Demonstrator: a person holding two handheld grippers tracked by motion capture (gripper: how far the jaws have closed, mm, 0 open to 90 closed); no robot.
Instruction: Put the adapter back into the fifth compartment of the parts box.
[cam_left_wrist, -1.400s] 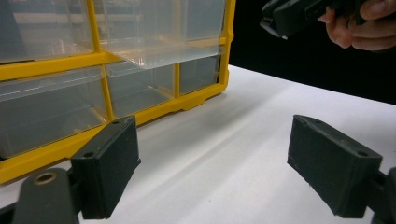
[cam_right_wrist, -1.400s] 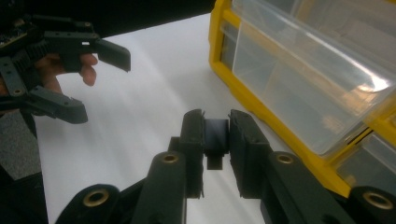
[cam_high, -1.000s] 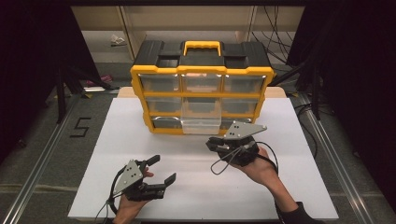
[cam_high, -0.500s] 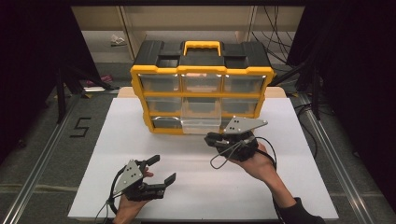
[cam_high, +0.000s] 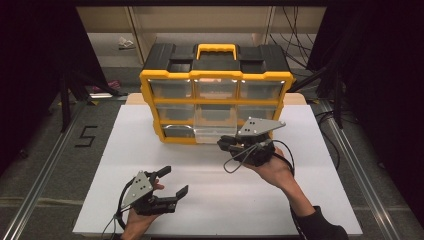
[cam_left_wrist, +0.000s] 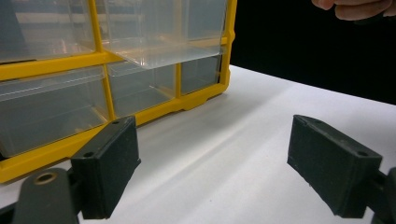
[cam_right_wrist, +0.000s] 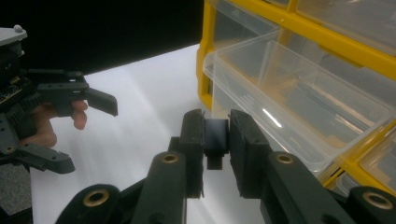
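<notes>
A yellow and black drawer cabinet (cam_high: 215, 95) stands at the back of the white table (cam_high: 125, 150). Its bottom middle clear drawer (cam_high: 215, 132) is pulled out and looks empty in the right gripper view (cam_right_wrist: 299, 107). My right gripper (cam_high: 225, 145) hovers just in front of that drawer, shut on a small black block (cam_right_wrist: 216, 135) pinched between its pads (cam_right_wrist: 216, 126). My left gripper (cam_high: 176, 180) rests low near the table's front left, jaws wide open with nothing between them (cam_left_wrist: 215, 154). It also shows at the left of the right gripper view (cam_right_wrist: 92, 135).
The cabinet (cam_left_wrist: 107, 88) has several other clear drawers, all pushed in. The table's front edge (cam_high: 225, 234) runs just below the left hand. Metal rails (cam_high: 45, 165) flank the table on the floor, and cables trail at the back right (cam_high: 300, 45).
My right gripper has shifted slightly toward the pulled-out drawer, the black block still in its jaws. The left gripper has kept still.
</notes>
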